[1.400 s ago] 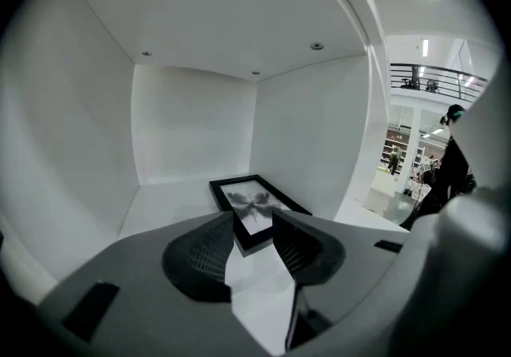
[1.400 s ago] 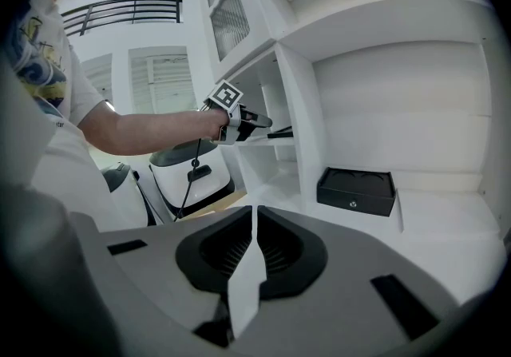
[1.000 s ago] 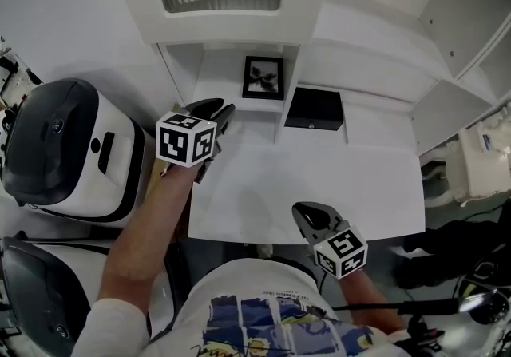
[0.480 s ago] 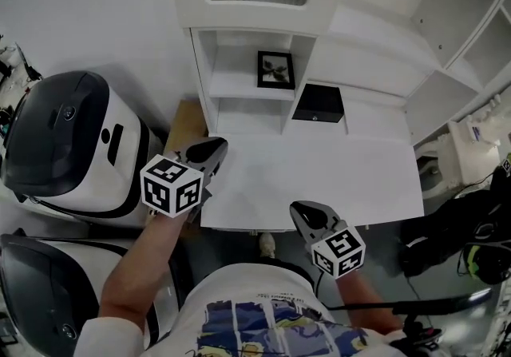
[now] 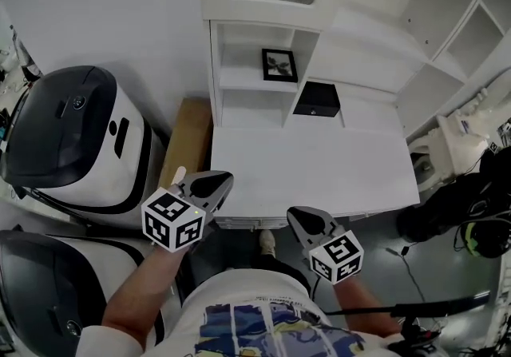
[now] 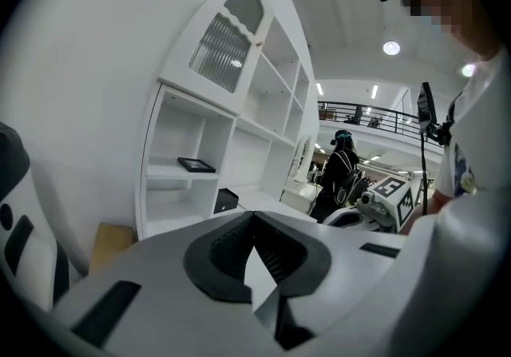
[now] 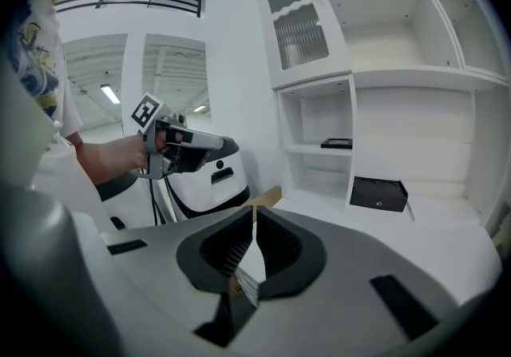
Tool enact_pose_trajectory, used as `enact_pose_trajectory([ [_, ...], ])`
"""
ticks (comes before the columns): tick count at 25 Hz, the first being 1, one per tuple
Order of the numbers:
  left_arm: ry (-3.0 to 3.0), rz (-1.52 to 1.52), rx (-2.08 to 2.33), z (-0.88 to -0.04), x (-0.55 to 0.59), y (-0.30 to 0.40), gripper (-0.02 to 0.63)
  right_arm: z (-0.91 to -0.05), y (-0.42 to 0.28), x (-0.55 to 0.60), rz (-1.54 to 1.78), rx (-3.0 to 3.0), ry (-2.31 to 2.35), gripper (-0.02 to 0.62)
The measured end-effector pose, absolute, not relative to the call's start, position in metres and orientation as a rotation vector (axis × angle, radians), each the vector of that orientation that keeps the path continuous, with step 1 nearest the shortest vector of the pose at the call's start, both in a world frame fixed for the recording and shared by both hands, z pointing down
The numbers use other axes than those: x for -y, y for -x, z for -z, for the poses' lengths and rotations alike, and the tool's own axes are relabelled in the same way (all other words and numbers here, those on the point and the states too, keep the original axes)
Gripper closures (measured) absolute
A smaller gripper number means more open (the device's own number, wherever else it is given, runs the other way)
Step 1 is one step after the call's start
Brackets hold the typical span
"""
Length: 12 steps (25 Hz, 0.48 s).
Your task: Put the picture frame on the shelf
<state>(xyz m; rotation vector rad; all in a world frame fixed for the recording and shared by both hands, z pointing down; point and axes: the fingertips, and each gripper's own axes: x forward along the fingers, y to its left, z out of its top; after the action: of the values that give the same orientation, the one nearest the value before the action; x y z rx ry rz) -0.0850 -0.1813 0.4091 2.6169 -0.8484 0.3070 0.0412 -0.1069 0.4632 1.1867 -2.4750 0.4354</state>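
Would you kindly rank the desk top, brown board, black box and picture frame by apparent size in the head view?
Largest to smallest: desk top; brown board; then black box and picture frame, which look nearly alike. The box looks slightly bigger, but I would not rank them firmly.

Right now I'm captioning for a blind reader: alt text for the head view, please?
A black picture frame sits on a white shelf, with a black box at the back of the desk. At the desk's near edge a person holds the left gripper and right gripper, jaws shut and empty; the left's just closed.
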Motion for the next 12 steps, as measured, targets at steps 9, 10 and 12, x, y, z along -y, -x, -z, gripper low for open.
enact_pose_trajectory([
  [9, -2.608, -0.281, 0.76, -0.421, 0.109, 0.099, 0.593, -0.458, -0.02, 0.061, -0.424, 2.465, -1.188, 0.563],
  [10, -2.612, -0.281, 0.755, -0.421, 0.101, 0.1, 0.592, -0.457, -0.018, 0.056, -0.421, 2.466, -1.189, 0.564],
  [12, -2.619, -0.279, 0.747, -0.422, 0.088, 0.102, 0.592, -0.457, -0.015, 0.047, -0.414, 2.466, -1.187, 0.565],
])
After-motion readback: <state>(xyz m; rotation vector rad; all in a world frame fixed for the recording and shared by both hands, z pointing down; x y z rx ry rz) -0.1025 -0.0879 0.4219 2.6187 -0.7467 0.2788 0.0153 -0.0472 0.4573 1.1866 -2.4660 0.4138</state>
